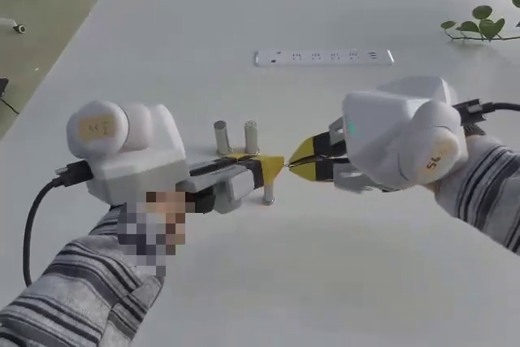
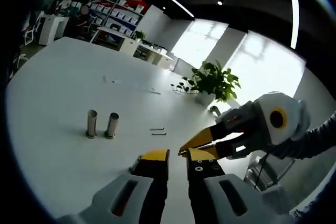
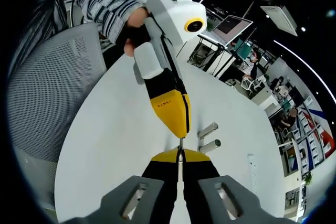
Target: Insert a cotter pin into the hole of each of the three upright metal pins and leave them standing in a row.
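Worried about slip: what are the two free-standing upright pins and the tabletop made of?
Two upright grey cylindrical pins: seemingly bare metal, satin sheen, pale highlights down the sides. White tabletop: smooth, faintly glossy, probably laminate; can't confirm.

An office is shown: desks [image 3: 251, 88], a screen [image 3: 233, 24], a mesh chair [image 3: 47, 93], shelves [image 2: 113, 14] and a plant [image 2: 212, 80] are seen.

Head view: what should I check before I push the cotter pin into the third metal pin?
1. Right hand-held gripper shut on cotter pin: ok.
2. Left hand-held gripper gripping third metal pin: cannot tell.
3. Cotter pin lined up with the hole: cannot tell, hole hidden.
4. Other two metal pins upright, side by side: ok.
5. Spare cotter pins on table: ok.
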